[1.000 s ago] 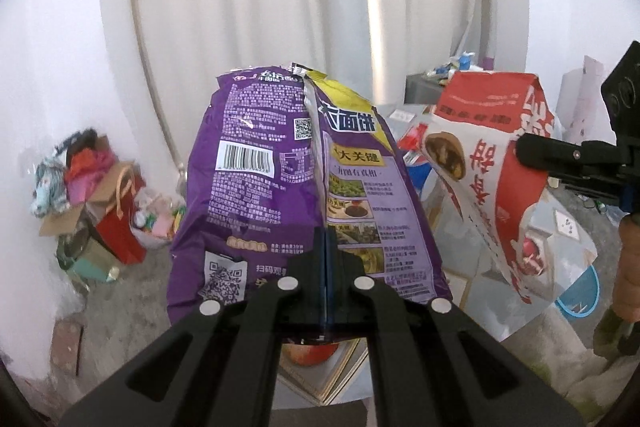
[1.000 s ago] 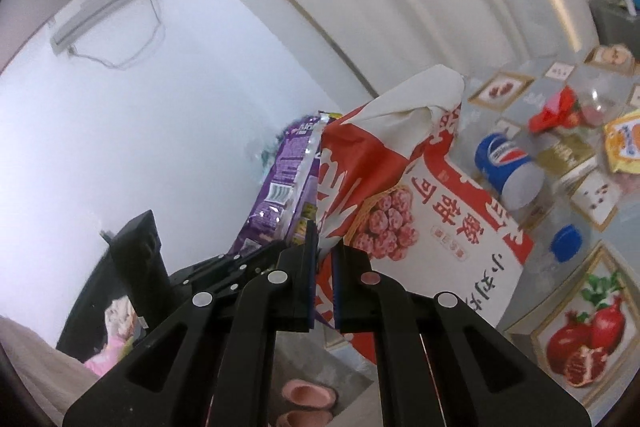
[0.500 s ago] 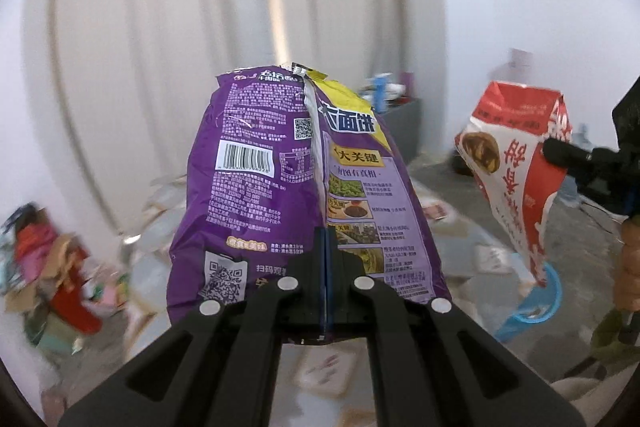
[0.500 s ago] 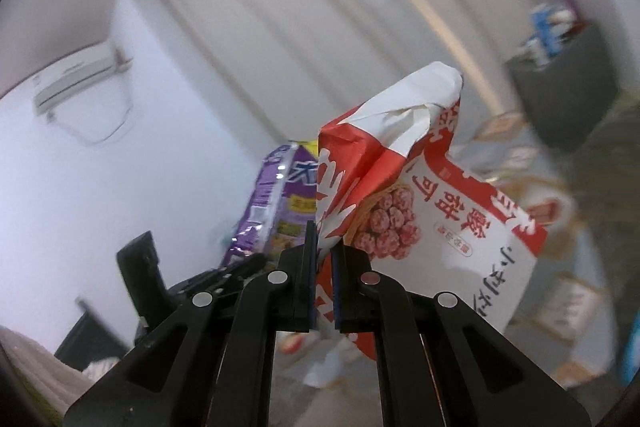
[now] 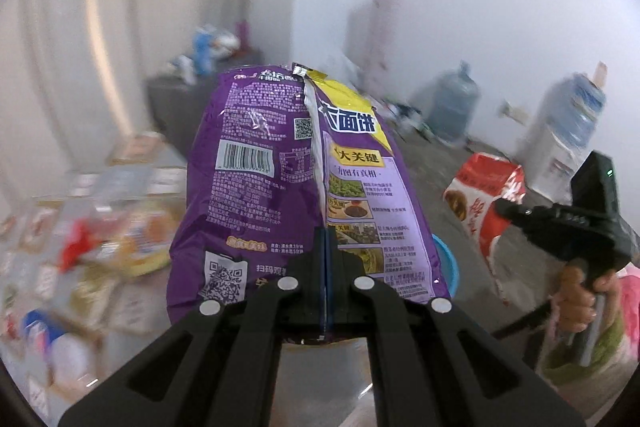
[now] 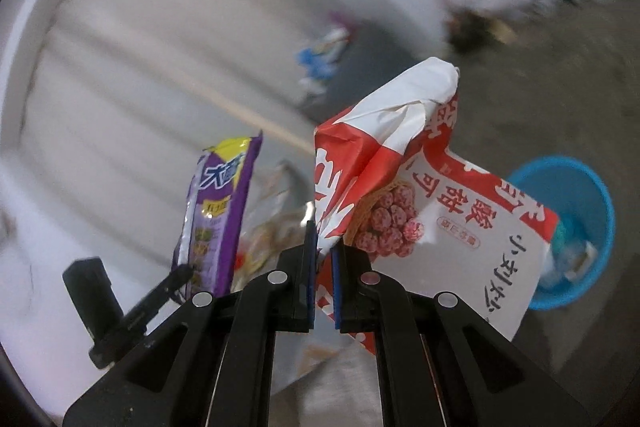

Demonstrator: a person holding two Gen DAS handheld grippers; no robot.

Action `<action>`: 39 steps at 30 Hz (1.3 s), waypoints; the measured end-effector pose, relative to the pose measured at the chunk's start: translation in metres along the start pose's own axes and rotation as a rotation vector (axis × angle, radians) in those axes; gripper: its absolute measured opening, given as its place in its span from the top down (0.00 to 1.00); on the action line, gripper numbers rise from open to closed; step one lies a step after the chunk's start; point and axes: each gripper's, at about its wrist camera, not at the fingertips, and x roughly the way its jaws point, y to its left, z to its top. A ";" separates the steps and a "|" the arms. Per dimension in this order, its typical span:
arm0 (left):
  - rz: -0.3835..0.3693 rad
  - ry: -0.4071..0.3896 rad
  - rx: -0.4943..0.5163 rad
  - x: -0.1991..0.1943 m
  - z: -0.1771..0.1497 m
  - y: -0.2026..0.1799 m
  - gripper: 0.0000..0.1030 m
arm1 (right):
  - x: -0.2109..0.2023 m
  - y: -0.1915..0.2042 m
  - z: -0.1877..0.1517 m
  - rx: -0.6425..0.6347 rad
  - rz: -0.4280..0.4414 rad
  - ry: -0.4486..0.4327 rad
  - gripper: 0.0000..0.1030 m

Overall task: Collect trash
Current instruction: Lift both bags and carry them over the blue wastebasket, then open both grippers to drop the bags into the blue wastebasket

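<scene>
My left gripper [image 5: 325, 247] is shut on a purple and yellow snack bag [image 5: 280, 187], held upright in the air. It also shows in the right wrist view [image 6: 218, 211]. My right gripper [image 6: 324, 251] is shut on a red and white snack bag [image 6: 404, 195], which also shows at the right of the left wrist view [image 5: 486, 199]. A blue plastic bin [image 6: 580, 211] with some trash inside stands on the floor beyond the red bag. In the left wrist view its rim [image 5: 450, 259] peeks out behind the purple bag.
A table with wrappers, a red scrap [image 5: 78, 247] and a blue-capped bottle [image 5: 44, 327] lies blurred at the left. A dark cabinet [image 5: 192, 107] stands by the curtain. Two water jugs [image 5: 456, 107] stand against the far wall. The floor is grey concrete.
Both grippers have swung right with their bags, away from the table. The blue bin has come into view on the floor below the red bag. The views are motion-blurred.
</scene>
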 end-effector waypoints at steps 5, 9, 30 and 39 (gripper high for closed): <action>-0.074 0.152 0.038 0.085 0.016 -0.041 1.00 | 0.023 -0.077 0.021 0.221 0.011 0.034 0.95; -0.092 0.206 0.071 0.129 0.023 -0.070 1.00 | 0.050 -0.126 0.026 0.349 0.015 0.064 0.91; -0.107 0.406 0.089 0.232 0.004 -0.117 0.99 | 0.055 -0.167 0.006 0.506 -0.070 0.064 0.31; -0.049 0.596 0.111 0.309 -0.020 -0.138 0.84 | 0.047 -0.172 0.007 0.515 -0.110 0.036 0.31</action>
